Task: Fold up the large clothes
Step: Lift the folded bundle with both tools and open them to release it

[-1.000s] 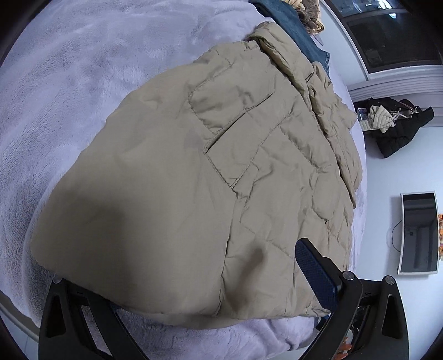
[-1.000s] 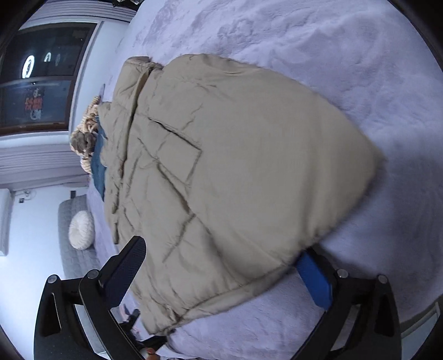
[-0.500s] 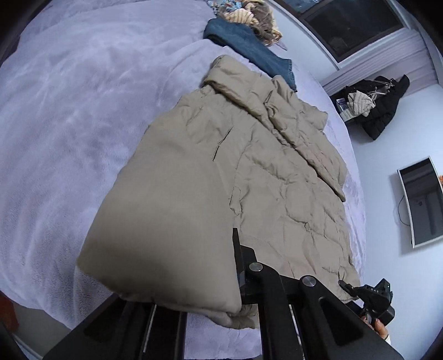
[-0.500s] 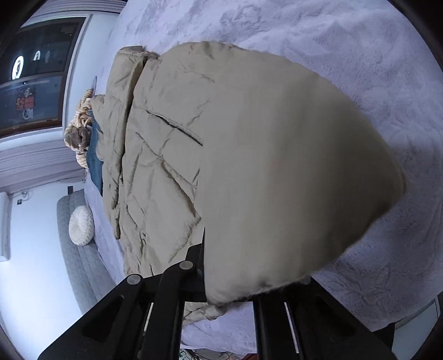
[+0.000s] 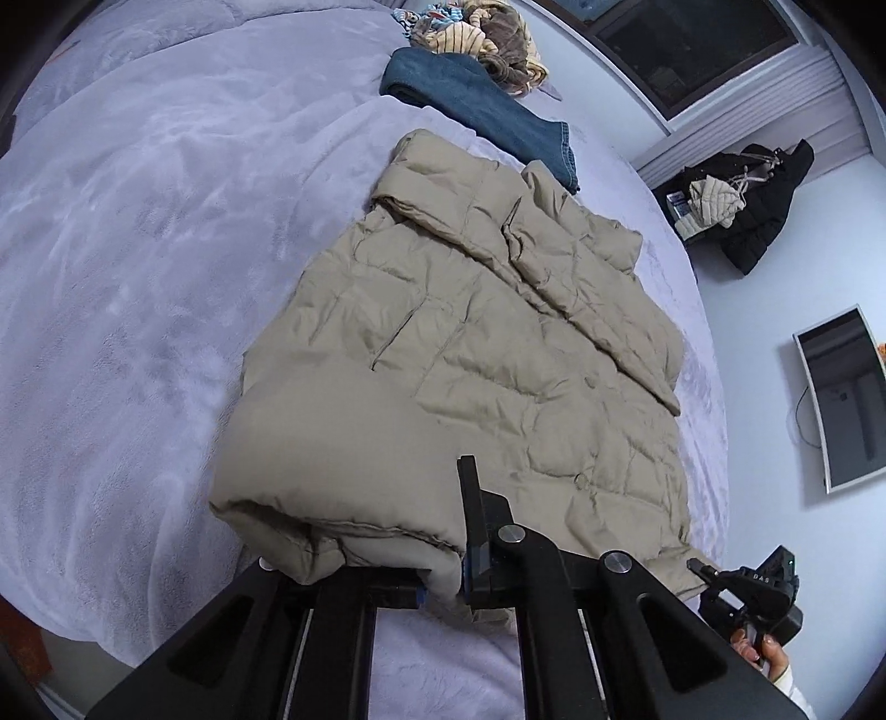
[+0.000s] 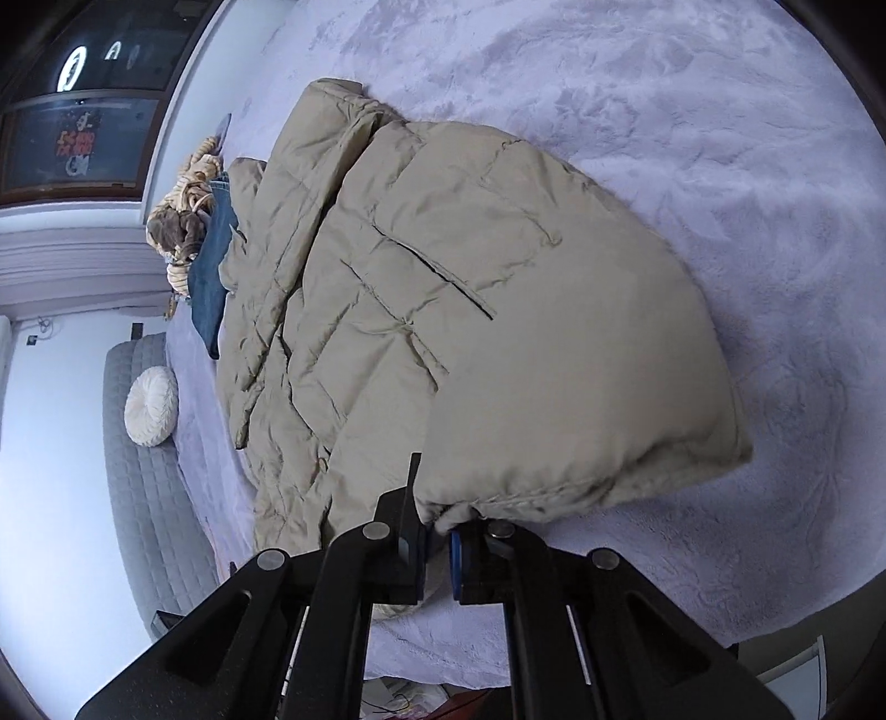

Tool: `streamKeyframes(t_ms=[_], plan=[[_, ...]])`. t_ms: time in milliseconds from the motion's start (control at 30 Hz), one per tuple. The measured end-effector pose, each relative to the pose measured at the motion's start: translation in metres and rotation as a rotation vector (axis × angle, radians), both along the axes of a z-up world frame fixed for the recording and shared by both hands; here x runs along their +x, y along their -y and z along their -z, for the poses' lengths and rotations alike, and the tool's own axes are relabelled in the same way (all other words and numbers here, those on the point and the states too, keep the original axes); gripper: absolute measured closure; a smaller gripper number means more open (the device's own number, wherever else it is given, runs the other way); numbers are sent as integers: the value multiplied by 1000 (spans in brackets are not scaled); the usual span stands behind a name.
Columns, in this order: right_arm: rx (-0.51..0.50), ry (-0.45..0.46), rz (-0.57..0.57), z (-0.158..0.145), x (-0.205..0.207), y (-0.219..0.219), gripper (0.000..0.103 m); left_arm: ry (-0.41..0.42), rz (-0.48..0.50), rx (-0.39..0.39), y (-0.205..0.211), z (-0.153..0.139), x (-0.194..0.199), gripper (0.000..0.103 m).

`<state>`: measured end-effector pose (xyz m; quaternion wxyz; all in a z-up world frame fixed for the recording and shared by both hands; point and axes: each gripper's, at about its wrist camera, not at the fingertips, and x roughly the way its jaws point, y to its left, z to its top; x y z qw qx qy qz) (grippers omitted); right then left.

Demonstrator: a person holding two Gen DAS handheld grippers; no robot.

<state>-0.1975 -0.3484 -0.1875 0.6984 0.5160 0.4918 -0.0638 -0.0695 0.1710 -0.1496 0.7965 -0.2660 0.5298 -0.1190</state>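
A large beige quilted puffer jacket point(image 5: 470, 354) lies on a lilac fleece-covered bed point(image 5: 122, 277), collar at the far end. My left gripper point(image 5: 443, 581) is shut on the jacket's near hem and holds that edge lifted and bunched. The jacket also shows in the right wrist view point(image 6: 443, 310). My right gripper point(image 6: 437, 554) is shut on another part of the same hem, with the fabric puffed up above the jaws. The right gripper also shows at the lower right of the left wrist view point(image 5: 747, 587).
Folded blue jeans point(image 5: 482, 111) and a heap of striped clothes point(image 5: 487, 33) lie past the collar. A dark coat point(image 5: 753, 199) hangs at the wall, with a screen point(image 5: 841, 399) nearby. A grey headboard point(image 6: 144, 476) and a round white cushion point(image 6: 150, 406) are at the left.
Both grippers have shut on the jacket's near hem, which they only straddled open a second ago. The hem is now lifted off the bed and both views show more of the jacket.
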Motion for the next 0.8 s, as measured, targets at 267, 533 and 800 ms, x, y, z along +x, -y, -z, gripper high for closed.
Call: streamKeyframes(t_ms=[267, 533, 800], plan=[[-95, 161, -119, -69, 90, 26, 97, 162, -2, 38, 27, -70, 80, 94], [-228, 248, -313, -108, 262, 49, 97, 289, -26, 240, 88, -92, 217, 94], [-326, 164, -366, -57, 373, 49, 97, 178, -79, 356, 108, -8, 309, 94]])
